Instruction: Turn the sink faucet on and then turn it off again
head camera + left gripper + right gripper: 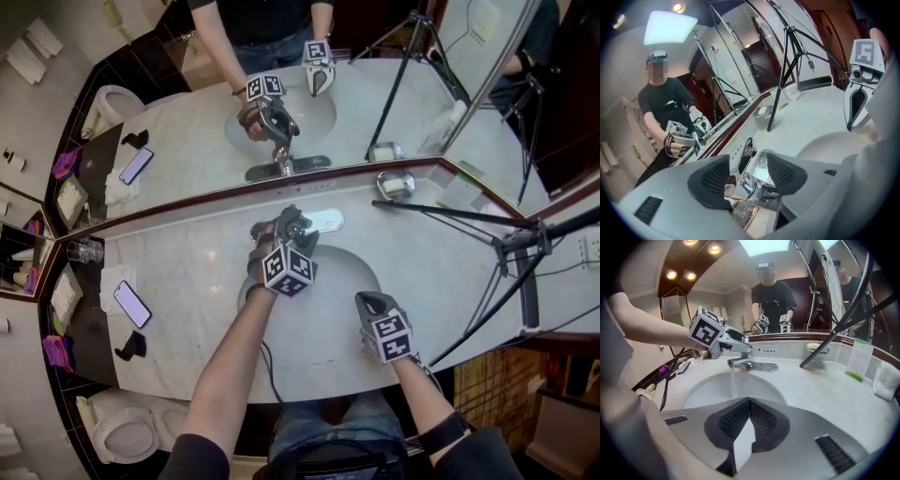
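The chrome faucet [746, 364] stands at the back of the white basin [705, 392], and a thin stream of water [733, 380] falls from its spout. My left gripper [291, 225] reaches over it. In the left gripper view the shiny lever [749, 183] lies between the open jaws [747, 176], with a gap on the right side. My right gripper [371, 300] hovers over the basin's front right rim [375, 272]; its pads [749, 425] are shut together on nothing. It also shows in the left gripper view as the right gripper [856, 108].
A tripod leg [450, 216] crosses the counter to the right of the faucet, near a metal soap dish [396, 184]. A phone [131, 303] and a glass [84, 250] sit at the counter's left. The mirror runs along the back. A folded towel [886, 380] lies far right.
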Motion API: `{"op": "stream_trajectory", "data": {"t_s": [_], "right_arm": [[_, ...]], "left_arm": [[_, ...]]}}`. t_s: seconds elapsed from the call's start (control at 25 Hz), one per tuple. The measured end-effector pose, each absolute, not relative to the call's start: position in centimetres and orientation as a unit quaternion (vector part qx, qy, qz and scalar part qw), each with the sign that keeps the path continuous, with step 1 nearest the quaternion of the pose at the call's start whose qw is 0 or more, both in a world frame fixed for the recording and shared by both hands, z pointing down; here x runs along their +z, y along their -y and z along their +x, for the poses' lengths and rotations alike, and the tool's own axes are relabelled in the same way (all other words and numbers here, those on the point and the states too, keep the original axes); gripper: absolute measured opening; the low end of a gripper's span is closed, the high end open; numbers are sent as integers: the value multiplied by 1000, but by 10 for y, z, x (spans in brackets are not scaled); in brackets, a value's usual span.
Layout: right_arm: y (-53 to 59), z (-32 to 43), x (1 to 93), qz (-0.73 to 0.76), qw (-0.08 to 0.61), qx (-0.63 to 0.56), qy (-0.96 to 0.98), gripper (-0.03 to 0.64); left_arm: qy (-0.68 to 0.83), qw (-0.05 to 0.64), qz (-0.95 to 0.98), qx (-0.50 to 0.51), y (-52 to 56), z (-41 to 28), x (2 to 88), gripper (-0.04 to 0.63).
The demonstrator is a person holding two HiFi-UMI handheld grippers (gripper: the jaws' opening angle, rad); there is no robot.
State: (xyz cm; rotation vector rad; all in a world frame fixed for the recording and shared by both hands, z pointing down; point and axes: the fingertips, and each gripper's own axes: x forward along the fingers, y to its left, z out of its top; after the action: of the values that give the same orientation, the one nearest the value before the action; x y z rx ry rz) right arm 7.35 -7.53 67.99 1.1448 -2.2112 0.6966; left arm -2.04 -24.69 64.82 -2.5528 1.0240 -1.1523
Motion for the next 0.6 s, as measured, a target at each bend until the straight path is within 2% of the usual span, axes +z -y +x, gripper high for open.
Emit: {"op": "stream_trajectory", "data": {"t_s": [0.08,0.28,0.6], "right_arm": [[73,76,684,426,276,262,821,21],[69,79,690,426,276,268,819,21],[65,68,693,418,276,273,821,21]], "left_arm": [[-334,80,-855,-388,247,-15,653,243],[-344,90,-849,-390,249,-16,652,157],[-354,115,-838,-399,247,-15,655,155]]}}
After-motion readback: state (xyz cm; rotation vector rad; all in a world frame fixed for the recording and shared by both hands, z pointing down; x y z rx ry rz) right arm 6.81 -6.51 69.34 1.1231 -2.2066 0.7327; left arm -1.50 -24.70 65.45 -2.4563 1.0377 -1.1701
